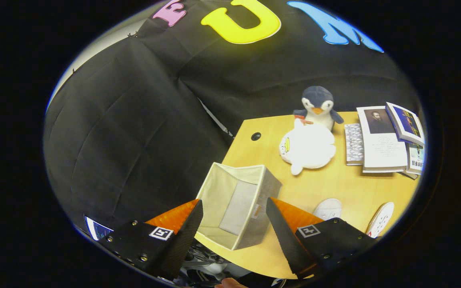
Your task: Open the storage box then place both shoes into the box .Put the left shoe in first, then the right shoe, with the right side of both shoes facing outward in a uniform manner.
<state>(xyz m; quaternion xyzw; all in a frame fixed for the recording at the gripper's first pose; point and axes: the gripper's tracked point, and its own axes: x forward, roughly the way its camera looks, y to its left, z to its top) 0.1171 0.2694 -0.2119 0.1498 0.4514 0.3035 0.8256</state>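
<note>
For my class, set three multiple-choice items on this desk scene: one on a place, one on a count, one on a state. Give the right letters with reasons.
1. Where is the storage box?
A) between the fingers
B) on the books
C) behind the penguin

2. How many white shoes lie on the desk?
A) one
B) two
C) four

3. The gripper is:
A) open
B) shut on a shoe
C) shut on the box

Answers:
1 A, it sits in the gap between the fingers.
2 B, one shoe and another lie beside the box.
3 A, its fingers stand apart and empty.
</note>
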